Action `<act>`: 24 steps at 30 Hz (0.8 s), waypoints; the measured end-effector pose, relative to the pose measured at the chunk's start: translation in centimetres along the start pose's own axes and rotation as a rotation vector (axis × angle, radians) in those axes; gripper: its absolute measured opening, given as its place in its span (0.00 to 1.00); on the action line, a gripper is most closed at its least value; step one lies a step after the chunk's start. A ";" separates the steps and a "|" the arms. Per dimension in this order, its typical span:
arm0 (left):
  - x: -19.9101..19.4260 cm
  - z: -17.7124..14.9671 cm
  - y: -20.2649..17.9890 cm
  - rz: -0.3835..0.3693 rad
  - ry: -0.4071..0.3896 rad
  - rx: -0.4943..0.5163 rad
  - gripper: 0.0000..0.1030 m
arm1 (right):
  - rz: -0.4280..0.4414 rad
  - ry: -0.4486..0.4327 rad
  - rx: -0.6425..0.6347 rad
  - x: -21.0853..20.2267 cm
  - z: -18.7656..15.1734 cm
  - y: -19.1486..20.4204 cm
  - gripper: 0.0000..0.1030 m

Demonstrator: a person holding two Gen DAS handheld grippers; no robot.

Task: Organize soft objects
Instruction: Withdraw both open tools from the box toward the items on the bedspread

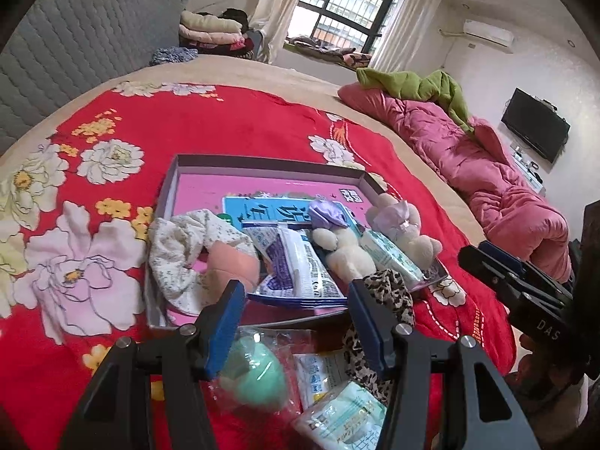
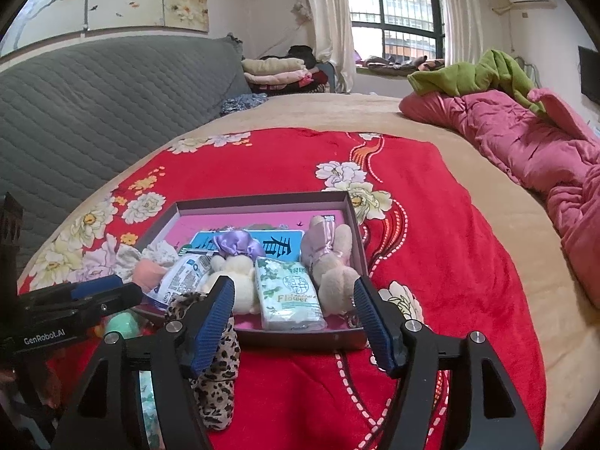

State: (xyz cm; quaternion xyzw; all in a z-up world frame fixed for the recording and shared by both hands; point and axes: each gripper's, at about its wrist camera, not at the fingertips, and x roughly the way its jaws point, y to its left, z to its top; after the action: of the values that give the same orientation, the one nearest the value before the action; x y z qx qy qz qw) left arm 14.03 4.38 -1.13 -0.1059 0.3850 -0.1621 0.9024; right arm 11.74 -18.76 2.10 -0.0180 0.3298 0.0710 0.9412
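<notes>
window (image 2: 392, 0): far wall, barred, daylight, cream curtains (image 2: 330, 18)
headboard (image 2: 93, 101): grey quilted, left
bed cover (image 2: 300, 165): red floral
TV (image 1: 534, 125): right wall
air conditioner (image 1: 487, 32): far right, high

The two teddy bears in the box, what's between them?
A tissue pack lies between the purple-bow bear and the pink-ribbon bear, clearest in the right wrist view.

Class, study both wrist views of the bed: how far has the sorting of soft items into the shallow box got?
Done: the box already holds two plush toys, a tissue pack, a floral scrunchie and more.
In hand: nothing; the left gripper and right gripper are both open and empty.
Left: the green sponge in its wrapper, the leopard scrunchie and tissue packs lie outside the box.
</notes>
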 end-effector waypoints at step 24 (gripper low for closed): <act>-5.7 -1.8 0.9 0.101 -0.020 -0.047 0.55 | 0.045 -0.031 -0.045 -4.0 -0.7 1.5 0.71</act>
State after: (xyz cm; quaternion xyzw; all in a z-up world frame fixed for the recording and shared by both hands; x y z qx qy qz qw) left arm 9.19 7.24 1.12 -0.1090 0.3846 -0.1063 0.9104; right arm 7.99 -17.85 4.10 -0.0307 0.3137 0.1000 0.9437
